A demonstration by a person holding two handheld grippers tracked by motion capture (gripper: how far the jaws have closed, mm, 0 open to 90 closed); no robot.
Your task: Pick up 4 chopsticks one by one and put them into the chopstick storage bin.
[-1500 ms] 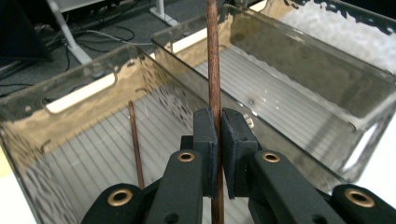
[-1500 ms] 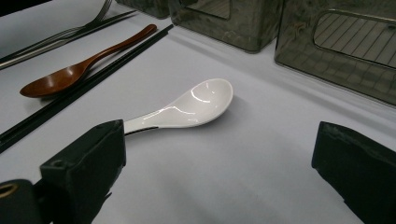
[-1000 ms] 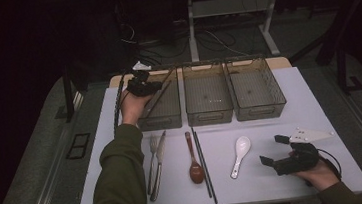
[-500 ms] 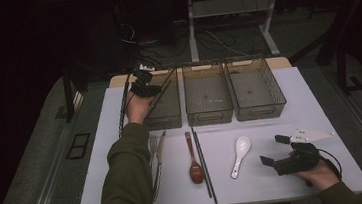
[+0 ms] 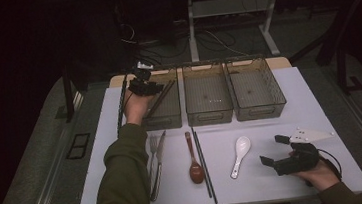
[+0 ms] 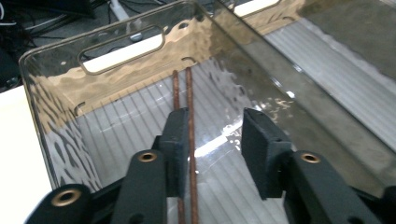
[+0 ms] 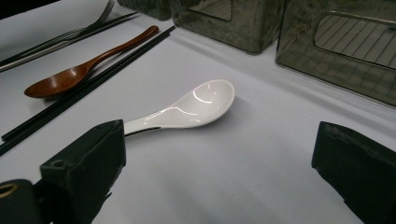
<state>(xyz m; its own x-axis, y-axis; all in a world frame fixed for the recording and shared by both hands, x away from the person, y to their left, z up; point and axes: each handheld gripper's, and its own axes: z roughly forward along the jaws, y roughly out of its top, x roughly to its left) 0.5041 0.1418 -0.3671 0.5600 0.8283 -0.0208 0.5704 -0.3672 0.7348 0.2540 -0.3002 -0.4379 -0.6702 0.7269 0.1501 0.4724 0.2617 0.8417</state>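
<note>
Brown chopsticks (image 6: 189,98) lie in the left bin (image 5: 164,117), tips toward the far wall, shafts leaning up over the near-left corner in the high view. L gripper (image 6: 212,140) is over that bin w/ jaws parted: the sticks run right beside the left pad (image 6: 180,140), prob. touching it but not pinched, the right pad well clear, so it's a release. To do it well: open fully, then lift straight up and back along the sticks so a pad doesn't drag them out; check they settle inside, since from above they seem to rest on the rim. R gripper (image 5: 287,153) sits on the table near the white spoon (image 5: 239,152), jaws wide, nothing in them. Versus the earlier frame: L jaws have just been opening, sticks between them; R hand is unchanged.
</note>
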